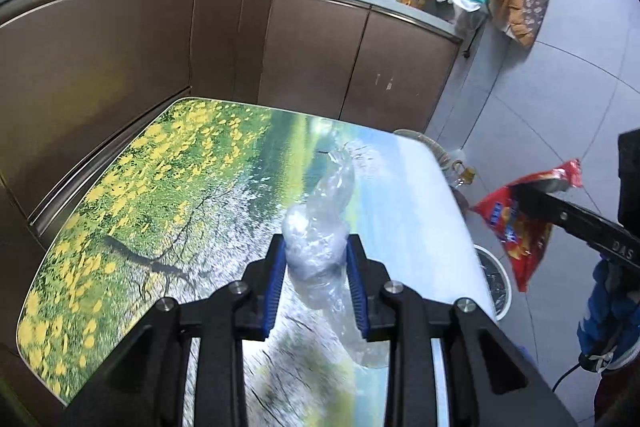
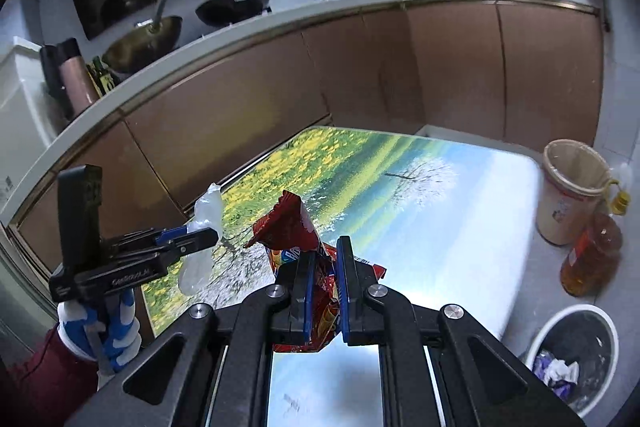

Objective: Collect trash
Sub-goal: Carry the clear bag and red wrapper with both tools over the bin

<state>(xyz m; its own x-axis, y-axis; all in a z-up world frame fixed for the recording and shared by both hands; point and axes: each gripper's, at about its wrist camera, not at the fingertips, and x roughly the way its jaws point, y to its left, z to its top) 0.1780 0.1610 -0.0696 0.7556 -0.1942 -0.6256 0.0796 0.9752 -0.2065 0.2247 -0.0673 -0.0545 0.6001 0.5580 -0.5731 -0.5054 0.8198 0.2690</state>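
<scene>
Left gripper [image 1: 316, 281] above flower-print table [image 1: 120, 211], blue pads part closed, clamped on crumpled clear plastic bag [image 1: 320, 223]; bag sticks out past fingertips, clear of tabletop. Gloved hand [image 2: 100, 331] grips left tool's handle, dark red sleeve below. Right gripper [image 2: 324, 291] nearly closed, pads pinching red snack wrapper [image 2: 292, 227], wrapper lifted off table. Right of table on floor: tan lined bin [image 2: 568, 187] far, amber oil bottle [image 2: 592, 255] beside it, white trash bin [image 2: 576, 355] near, scraps inside.
</scene>
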